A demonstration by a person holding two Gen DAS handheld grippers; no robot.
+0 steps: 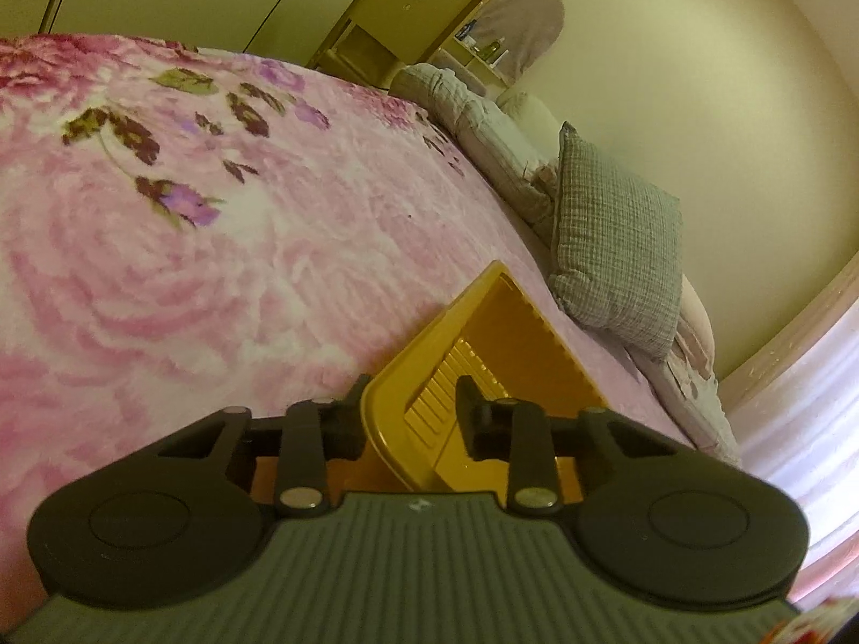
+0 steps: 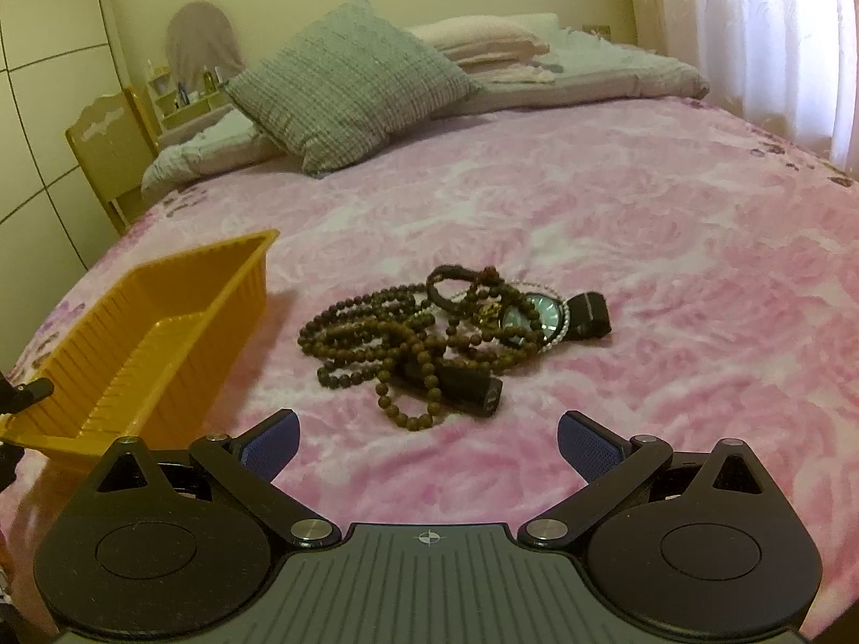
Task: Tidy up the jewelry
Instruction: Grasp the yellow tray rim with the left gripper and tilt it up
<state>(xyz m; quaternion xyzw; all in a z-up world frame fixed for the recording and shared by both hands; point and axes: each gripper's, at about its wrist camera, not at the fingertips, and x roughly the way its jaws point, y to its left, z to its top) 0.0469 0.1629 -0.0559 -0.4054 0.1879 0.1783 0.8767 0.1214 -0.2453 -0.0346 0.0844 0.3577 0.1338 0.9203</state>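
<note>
Left tongs (image 1: 410, 402): I had them pinched on the near short wall of the tray (image 1: 499, 333), one finger outside, one inside, so the tray could be carried and tipped by its rim.
Right tongs (image 2: 427, 443): I held them wide with nothing between the blue pads (image 2: 271, 443), hovering just short of the jewelry, ready, I judged, for a first pick.
Tray: yellow, ribbed, nothing in it, near end raised off the bed (image 2: 617, 204) toward its left edge, angled toward the heap so pieces would have a short trip.
Jewelry (image 2: 451, 338): one tangled heap mid-bed, bead strands wound through a watch (image 2: 537, 319); none sorted yet.
Risk: the strands looked likely to drag each other.
</note>
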